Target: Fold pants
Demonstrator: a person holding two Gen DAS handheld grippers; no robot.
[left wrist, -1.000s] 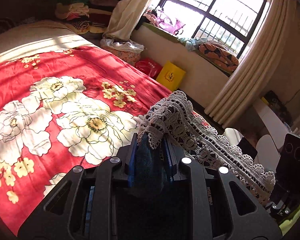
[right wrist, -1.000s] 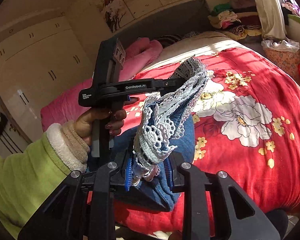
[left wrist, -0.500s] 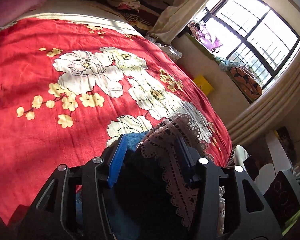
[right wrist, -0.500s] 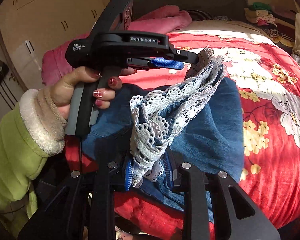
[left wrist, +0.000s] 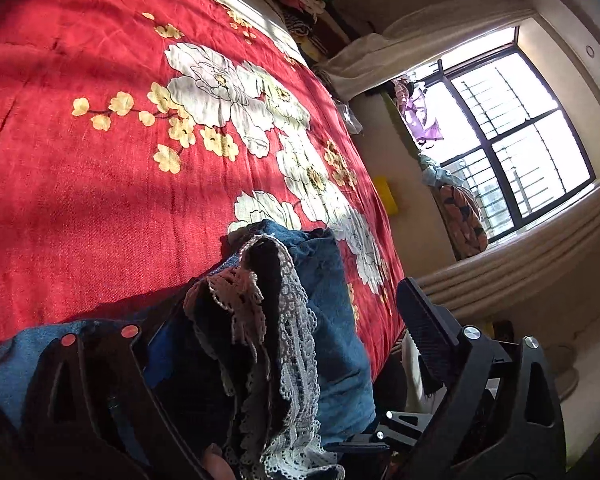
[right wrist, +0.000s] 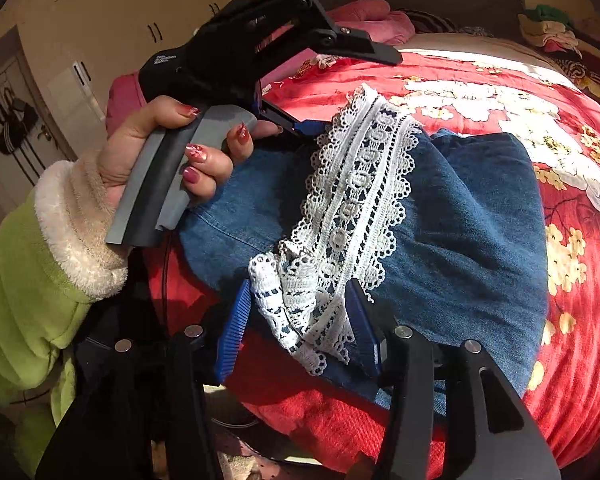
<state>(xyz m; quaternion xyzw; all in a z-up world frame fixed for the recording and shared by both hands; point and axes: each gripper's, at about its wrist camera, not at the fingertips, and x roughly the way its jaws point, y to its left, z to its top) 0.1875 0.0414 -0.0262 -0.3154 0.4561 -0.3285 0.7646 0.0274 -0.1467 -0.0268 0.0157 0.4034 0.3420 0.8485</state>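
Two grippers: both hang over the near edge of the bed, one in each hand.
Pants (right wrist: 472, 216): blue denim with a white lace hem (right wrist: 352, 208), lying folded on the red flowered bedspread (right wrist: 480, 80) close to the bed's edge.
Left gripper (left wrist: 284, 336): spread wide, its fingers well apart; the lace hem and denim lie loosely between them, and nothing is pinched.
Left gripper from the other camera: it sits above and just behind the far end of the lace strip, one black finger (right wrist: 364, 46) lifted clear of the cloth.
Left hand (right wrist: 172, 152): wrapped round the grey handle, red painted nails, a green sleeve with a fleecy cuff (right wrist: 72, 224).
Right gripper (right wrist: 300, 332): partly spread, its blue pads (right wrist: 232, 332) on either side of the bunched near end of the lace; whether the pads press the lace I cannot tell.
Lace hem: runs from the right gripper up across the denim toward the left gripper.
Window (left wrist: 516, 136): bright, behind a pale curtain (left wrist: 520, 260), beyond the far side of the bed.
Wardrobe (right wrist: 112, 28): cream doors behind the left hand.
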